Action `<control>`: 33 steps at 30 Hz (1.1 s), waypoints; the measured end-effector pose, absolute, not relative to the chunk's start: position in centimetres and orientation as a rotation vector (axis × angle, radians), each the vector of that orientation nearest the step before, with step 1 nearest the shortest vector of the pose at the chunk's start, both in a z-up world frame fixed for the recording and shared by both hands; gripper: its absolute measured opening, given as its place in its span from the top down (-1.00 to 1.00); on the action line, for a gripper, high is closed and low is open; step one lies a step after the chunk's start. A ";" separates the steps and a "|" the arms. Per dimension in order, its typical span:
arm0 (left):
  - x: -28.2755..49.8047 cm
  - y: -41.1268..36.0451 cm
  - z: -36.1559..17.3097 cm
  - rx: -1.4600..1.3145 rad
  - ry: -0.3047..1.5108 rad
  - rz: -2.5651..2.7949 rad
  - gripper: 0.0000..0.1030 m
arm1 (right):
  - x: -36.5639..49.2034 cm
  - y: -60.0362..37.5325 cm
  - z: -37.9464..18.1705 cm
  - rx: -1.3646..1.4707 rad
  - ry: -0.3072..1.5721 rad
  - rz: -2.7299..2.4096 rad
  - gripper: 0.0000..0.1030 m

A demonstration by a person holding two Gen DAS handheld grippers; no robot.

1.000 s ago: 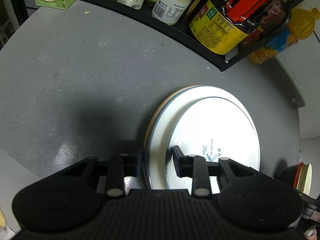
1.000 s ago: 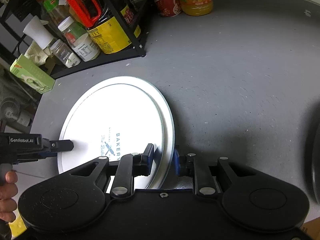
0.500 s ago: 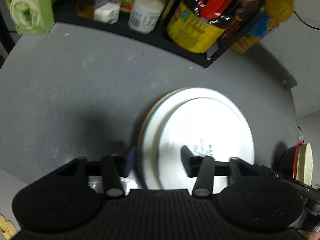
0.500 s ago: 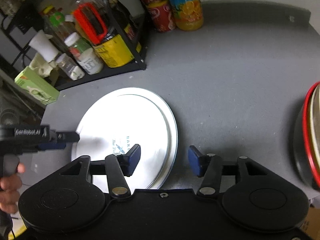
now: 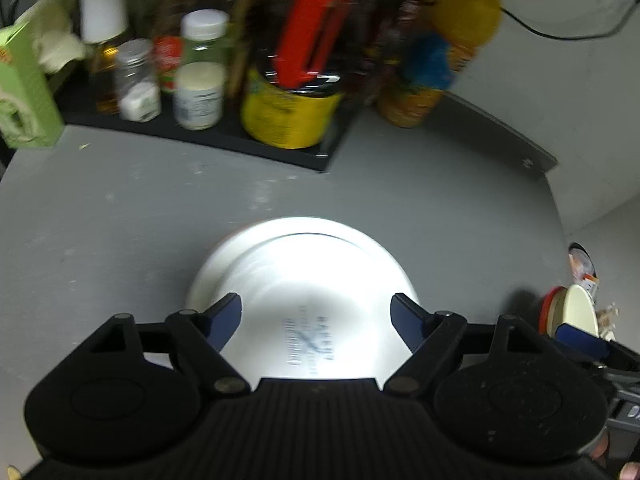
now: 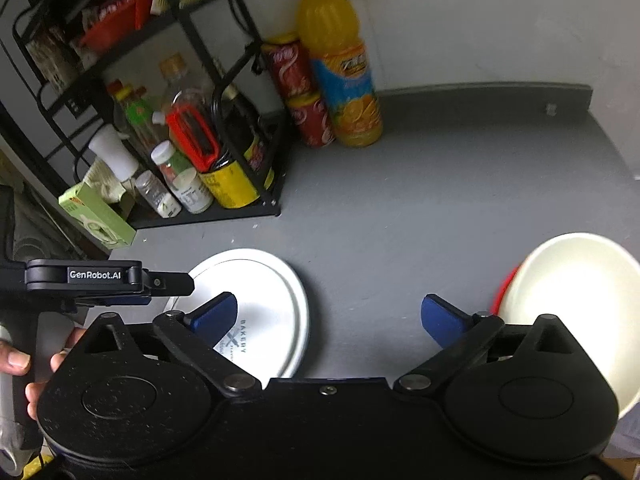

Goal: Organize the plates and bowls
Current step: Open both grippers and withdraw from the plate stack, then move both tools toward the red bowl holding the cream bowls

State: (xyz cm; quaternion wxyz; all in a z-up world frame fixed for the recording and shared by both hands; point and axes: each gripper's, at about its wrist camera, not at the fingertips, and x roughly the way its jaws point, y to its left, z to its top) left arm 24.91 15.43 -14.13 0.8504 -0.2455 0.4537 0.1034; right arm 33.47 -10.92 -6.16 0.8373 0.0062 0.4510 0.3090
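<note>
A white plate [image 5: 304, 280] with dark print lies flat on the grey table, on top of another plate whose rim just shows. It also shows in the right wrist view [image 6: 260, 304]. My left gripper [image 5: 316, 316] is open and empty, raised above the plate's near side. My right gripper [image 6: 328, 316] is open and empty, above the table between the plate and a cream bowl [image 6: 576, 280]. The bowl sits at the right on something red-rimmed. The left gripper [image 6: 176, 284] also shows in the right wrist view, at the plate's left.
A black rack [image 6: 208, 216] with bottles, jars and a yellow-labelled jug [image 5: 288, 108] stands at the back left. An orange juice bottle [image 6: 344, 68] and red cans [image 6: 300, 92] stand by the wall. A green box [image 6: 100, 216] is far left.
Both grippers let go of the plate's rim, opened wide and pulled back and up. The plate now lies flat on the table. The cream bowl came into the right wrist view.
</note>
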 end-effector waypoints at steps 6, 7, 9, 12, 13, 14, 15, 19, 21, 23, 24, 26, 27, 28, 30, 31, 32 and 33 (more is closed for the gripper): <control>25.6 11.9 -12.1 -0.503 0.927 0.213 -0.63 | 33.7 -14.8 -5.4 0.027 0.925 0.660 -0.99; 25.6 11.3 -11.8 -0.495 0.924 0.208 -0.68 | 33.9 -15.5 -5.4 0.031 0.921 0.659 -0.99; 25.7 9.9 -11.3 -0.484 0.918 0.199 -0.72 | 34.1 -16.7 -5.4 0.047 0.915 0.663 -0.99; 25.9 8.2 -10.8 -0.490 0.907 0.186 -0.80 | 34.5 -18.5 -5.5 0.085 0.908 0.649 -0.99; 25.9 7.7 -10.7 -0.492 0.903 0.189 -0.83 | 34.6 -19.2 -5.6 0.102 0.908 0.647 -0.99; 26.1 7.0 -10.7 -0.494 0.903 0.193 -0.84 | 34.8 -19.8 -5.8 0.117 0.910 0.648 -0.99; 26.3 6.5 -10.8 -0.495 0.906 0.192 -0.84 | 34.9 -20.5 -5.9 0.127 0.911 0.648 -0.99; 27.3 3.8 -11.1 -0.482 0.924 0.177 -0.85 | 35.5 -22.8 -6.6 0.143 0.921 0.624 -0.99; 27.9 2.3 -11.4 -0.476 0.937 0.165 -0.85 | 35.7 -24.1 -6.9 0.158 0.929 0.606 -0.99; 28.5 0.9 -11.6 -0.470 0.947 0.153 -0.85 | 35.9 -25.4 -7.3 0.166 0.935 0.591 -0.99; 28.9 0.1 -11.7 -0.469 0.950 0.148 -0.85 | 36.0 -26.1 -7.6 0.168 0.941 0.581 -0.99; 29.6 -1.2 -12.0 -0.465 0.957 0.139 -0.85 | 36.2 -27.3 -8.3 0.173 0.956 0.559 -0.99; 29.9 -1.9 -12.2 -0.459 0.961 0.135 -0.85 | 36.3 -27.7 -8.6 0.175 0.965 0.550 -0.99; 30.3 -2.6 -12.3 -0.451 0.964 0.130 -0.85 | 36.4 -28.2 -8.9 0.179 0.972 0.542 -0.99; 31.0 -4.0 -12.8 -0.439 0.975 0.119 -0.84 | 36.6 -29.1 -9.5 0.183 0.988 0.526 -0.99; 31.4 -4.5 -13.1 -0.440 0.979 0.112 -0.84 | 36.8 -29.4 -9.8 0.184 0.996 0.518 -0.99; 31.7 -5.0 -13.4 -0.445 0.983 0.103 -0.84 | 36.9 -29.9 -10.2 0.187 1.005 0.510 -0.99; 32.1 -5.7 -13.6 -0.450 0.990 0.098 -0.84 | 37.0 -30.2 -10.5 0.188 1.011 0.505 -0.99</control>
